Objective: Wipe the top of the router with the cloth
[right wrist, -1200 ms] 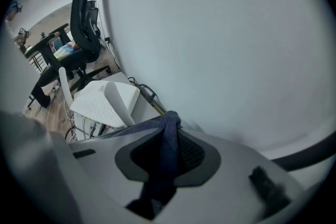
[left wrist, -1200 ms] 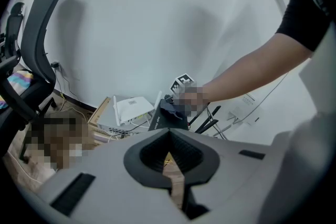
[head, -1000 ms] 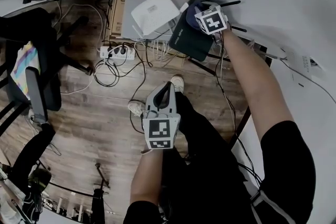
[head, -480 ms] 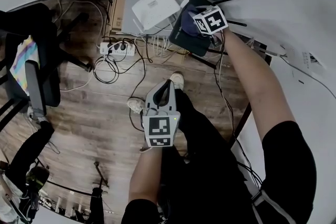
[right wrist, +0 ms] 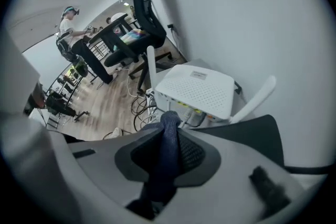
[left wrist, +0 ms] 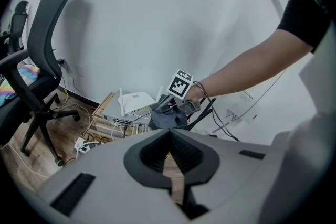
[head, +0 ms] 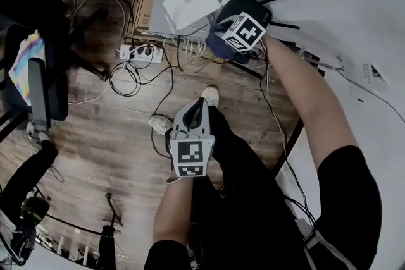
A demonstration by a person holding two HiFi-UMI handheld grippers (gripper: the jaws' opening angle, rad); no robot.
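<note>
A white router [head: 190, 4] sits on a grey box by the wall, and a black router [head: 248, 8] with antennas stands just right of it. My right gripper [head: 229, 36] is shut on a dark blue cloth [head: 217, 46] at the black router's left edge, close to the white one. In the right gripper view the cloth [right wrist: 169, 139] is pinched between the jaws, with the white router [right wrist: 202, 89] right ahead and the black router [right wrist: 257, 134] below. My left gripper [head: 197, 108] hangs shut and empty over the person's legs, far from both routers [left wrist: 137, 99].
A power strip [head: 140, 52] and tangled cables [head: 133, 82] lie on the wood floor in front of a cardboard box [head: 144, 6]. A black office chair [head: 38, 73] stands at the left. The person's shoes [head: 212, 97] are near the cables, and a white desk [head: 380, 117] is at the right.
My right gripper has carried the cloth leftward across the black router towards the white router. The left gripper has stayed put.
</note>
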